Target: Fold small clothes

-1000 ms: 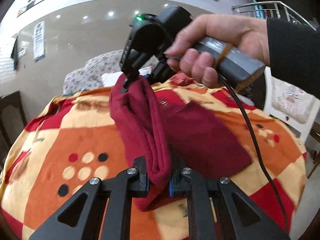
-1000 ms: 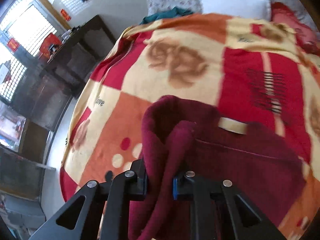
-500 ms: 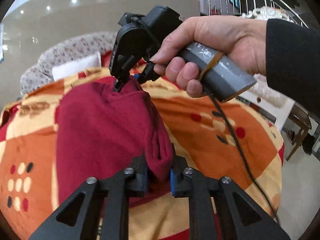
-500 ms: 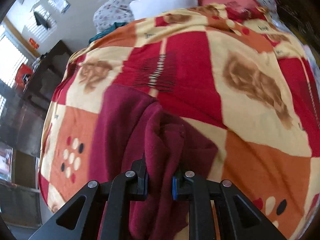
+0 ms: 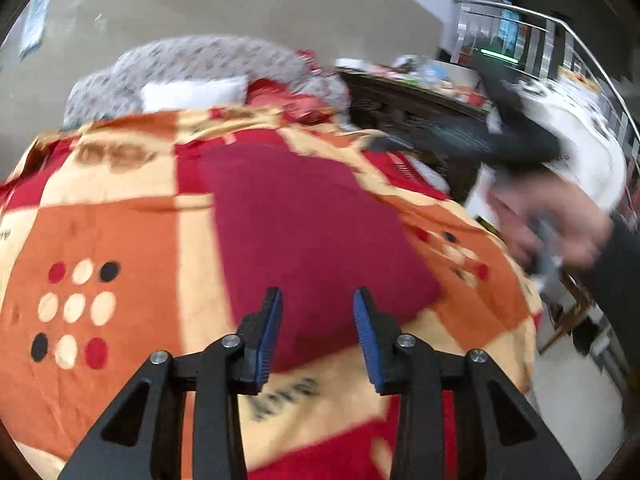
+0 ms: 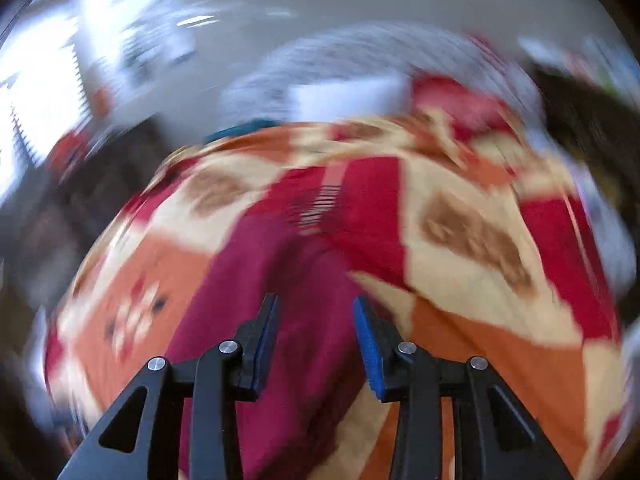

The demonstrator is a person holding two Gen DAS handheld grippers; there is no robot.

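Maroon garment (image 5: 304,224) lies flat as a folded rectangle on the patterned blanket (image 5: 120,240), so this fold looks done. Left claw (image 5: 318,320) and right claw (image 6: 316,328) both gape empty above it; any further fold remains.

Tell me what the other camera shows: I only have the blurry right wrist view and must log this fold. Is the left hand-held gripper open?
Observer: Yes. The left hand-held gripper is open, nothing between its pads.
Operator: Is the maroon garment lying flat?
Observer: The maroon garment lies spread on the patterned blanket as one smooth panel.
Operator: Where is my right hand-held gripper?
Observer: Off beside the bed's right edge, blurred, in the person's hand.
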